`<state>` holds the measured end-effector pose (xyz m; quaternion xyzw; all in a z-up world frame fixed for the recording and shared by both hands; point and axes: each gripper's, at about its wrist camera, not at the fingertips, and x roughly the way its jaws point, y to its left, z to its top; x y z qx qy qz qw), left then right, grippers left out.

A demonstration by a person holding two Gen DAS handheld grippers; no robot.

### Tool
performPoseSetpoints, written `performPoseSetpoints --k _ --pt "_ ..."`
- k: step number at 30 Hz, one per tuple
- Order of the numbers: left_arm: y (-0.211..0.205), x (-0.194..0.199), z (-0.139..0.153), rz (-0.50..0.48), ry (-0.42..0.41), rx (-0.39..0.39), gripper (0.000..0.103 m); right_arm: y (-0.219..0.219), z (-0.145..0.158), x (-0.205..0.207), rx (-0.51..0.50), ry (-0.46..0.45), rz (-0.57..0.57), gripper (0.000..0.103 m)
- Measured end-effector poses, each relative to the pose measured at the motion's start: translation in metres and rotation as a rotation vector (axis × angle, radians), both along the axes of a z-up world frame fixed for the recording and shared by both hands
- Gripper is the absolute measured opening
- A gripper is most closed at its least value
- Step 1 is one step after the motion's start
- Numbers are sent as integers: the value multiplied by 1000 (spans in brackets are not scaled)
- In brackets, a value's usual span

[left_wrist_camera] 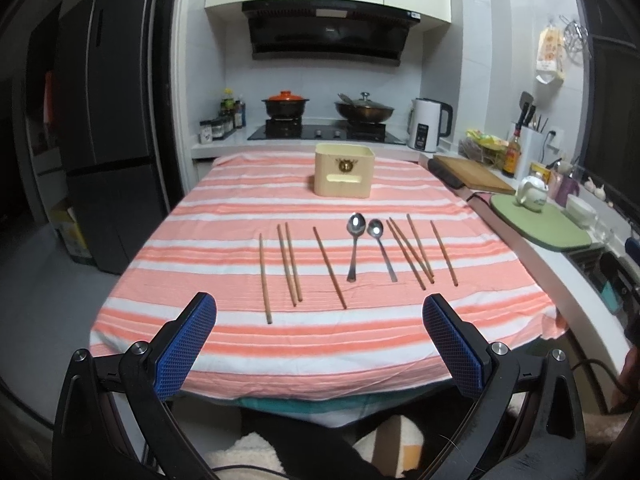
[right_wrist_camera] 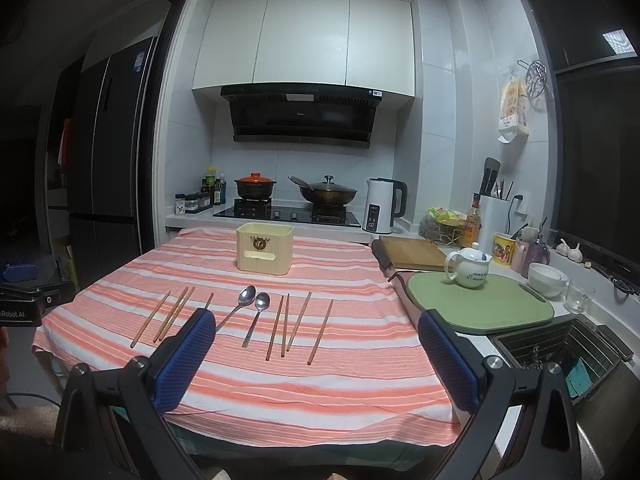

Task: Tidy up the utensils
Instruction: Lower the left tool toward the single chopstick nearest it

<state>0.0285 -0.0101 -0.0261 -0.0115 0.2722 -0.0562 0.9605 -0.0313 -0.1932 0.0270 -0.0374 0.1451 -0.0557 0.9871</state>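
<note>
A table with a pink and white striped cloth (left_wrist_camera: pixel 320 340) carries several wooden chopsticks (left_wrist_camera: pixel 290 264) laid in a row, some left and some right (left_wrist_camera: pixel 412 252) of two metal spoons (left_wrist_camera: pixel 354 248). Behind them stands a cream utensil holder (left_wrist_camera: pixel 344 176). My left gripper (left_wrist_camera: pixel 320 308) hovers open over the table's near edge, short of the utensils, with nothing between its blue pads. The right wrist view shows the same spoons (right_wrist_camera: pixel 256 316), chopsticks (right_wrist_camera: pixel 298 326) and holder (right_wrist_camera: pixel 264 252). My right gripper (right_wrist_camera: pixel 316 322) is open and empty above the table's near right part.
A counter on the right holds a wooden cutting board (right_wrist_camera: pixel 412 252), a green mat (right_wrist_camera: pixel 480 300) with a white teapot (right_wrist_camera: pixel 470 266), bowls (right_wrist_camera: pixel 546 278) and a sink (right_wrist_camera: pixel 560 352). Behind the table is a stove with pots (right_wrist_camera: pixel 328 192) and a kettle (right_wrist_camera: pixel 382 204). A dark fridge (left_wrist_camera: pixel 104 128) stands left.
</note>
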Motion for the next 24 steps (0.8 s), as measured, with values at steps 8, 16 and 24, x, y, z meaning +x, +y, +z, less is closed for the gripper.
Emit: performPoseSetpoints --k 8,16,24 --pt "24 26 -18 45 26 7 103 -3 -8 14 4 26 7 103" --pt "49 84 -86 76 180 3 102 -17 -40 57 -1 78 26 103" --pt "54 128 -135 94 266 27 102 -41 -112 136 -42 270 -4 103"
